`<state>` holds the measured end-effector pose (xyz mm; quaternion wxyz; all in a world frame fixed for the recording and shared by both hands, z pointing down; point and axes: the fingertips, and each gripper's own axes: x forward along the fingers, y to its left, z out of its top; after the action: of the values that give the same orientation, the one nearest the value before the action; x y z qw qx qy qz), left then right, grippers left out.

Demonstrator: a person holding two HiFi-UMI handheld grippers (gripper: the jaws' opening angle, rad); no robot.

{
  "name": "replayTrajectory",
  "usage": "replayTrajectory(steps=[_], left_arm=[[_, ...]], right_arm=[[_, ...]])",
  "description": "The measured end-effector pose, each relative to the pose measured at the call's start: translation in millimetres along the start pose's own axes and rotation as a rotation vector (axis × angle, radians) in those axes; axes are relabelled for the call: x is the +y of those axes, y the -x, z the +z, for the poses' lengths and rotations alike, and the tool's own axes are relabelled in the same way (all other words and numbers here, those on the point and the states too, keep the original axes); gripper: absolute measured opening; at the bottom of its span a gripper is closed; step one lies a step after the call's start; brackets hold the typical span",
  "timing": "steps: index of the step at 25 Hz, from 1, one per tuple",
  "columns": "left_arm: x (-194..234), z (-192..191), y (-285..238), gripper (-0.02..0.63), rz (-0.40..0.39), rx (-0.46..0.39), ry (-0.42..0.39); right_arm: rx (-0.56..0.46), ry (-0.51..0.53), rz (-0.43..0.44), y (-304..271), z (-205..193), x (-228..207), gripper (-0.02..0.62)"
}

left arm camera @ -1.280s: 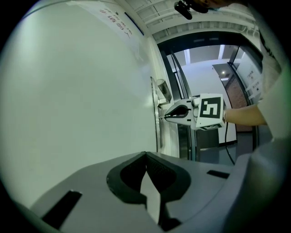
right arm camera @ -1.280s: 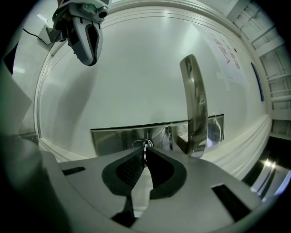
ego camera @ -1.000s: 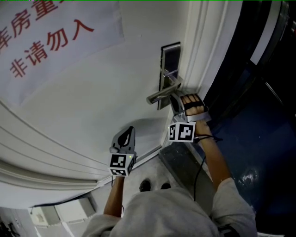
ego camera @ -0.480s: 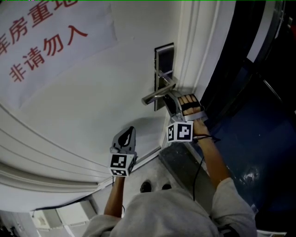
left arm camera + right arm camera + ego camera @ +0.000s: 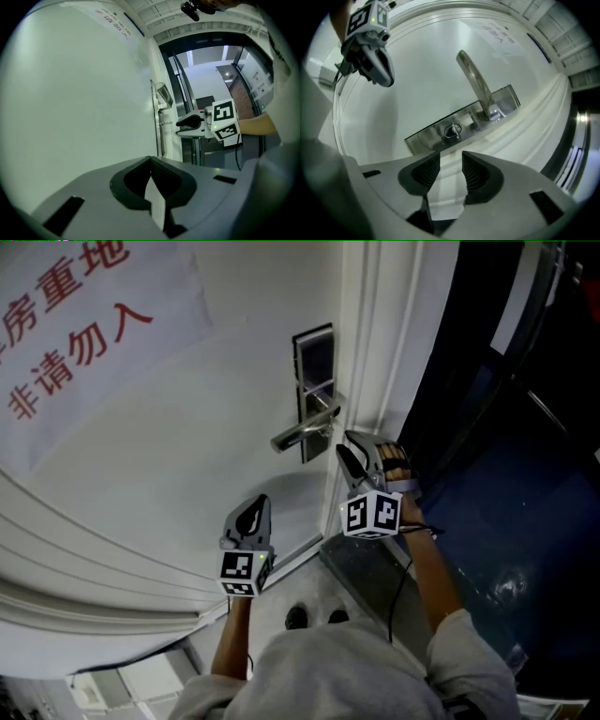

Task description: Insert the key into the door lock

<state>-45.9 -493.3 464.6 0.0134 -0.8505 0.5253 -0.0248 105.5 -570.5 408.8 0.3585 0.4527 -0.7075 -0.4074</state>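
Note:
A steel lock plate with a lever handle sits on the white door. In the right gripper view a small key stands in the keyhole of the lock plate, under the lever. My right gripper is a short way back from the key, its jaws opening with nothing between them. The head view shows the right gripper just right of and below the lever. My left gripper hangs lower left by the bare door, its pads together and empty.
A white sign with red characters hangs on the door's upper left. The moulded door frame runs right of the lock, and beyond it is a dark doorway. The person's shoes show on the floor below.
The right gripper was shut at the lock under the lever; it has opened, rolled and drawn back from the plate, leaving the key in the keyhole. The left gripper has stayed put.

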Motion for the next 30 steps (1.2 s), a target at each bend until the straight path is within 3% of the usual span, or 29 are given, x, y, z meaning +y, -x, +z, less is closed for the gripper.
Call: replayTrajectory(steps=[8, 11, 20, 30], left_arm=[[-15, 2, -12, 0.018, -0.041, -0.001, -0.005], [-21, 3, -16, 0.018, -0.056, -0.002, -0.001], [-27, 0, -22, 0.018, -0.081, 0.002, 0.007], [-30, -5, -23, 0.018, -0.09, 0.007, 0.021]], right_arm=[[-0.022, -0.667, 0.001, 45, -44, -3, 0.104], [0.003, -0.811, -0.027, 64, -70, -1, 0.086], [0.089, -0.965, -0.102, 122, -121, 19, 0.03], [0.131, -0.988, -0.164, 151, -138, 30, 0.021]])
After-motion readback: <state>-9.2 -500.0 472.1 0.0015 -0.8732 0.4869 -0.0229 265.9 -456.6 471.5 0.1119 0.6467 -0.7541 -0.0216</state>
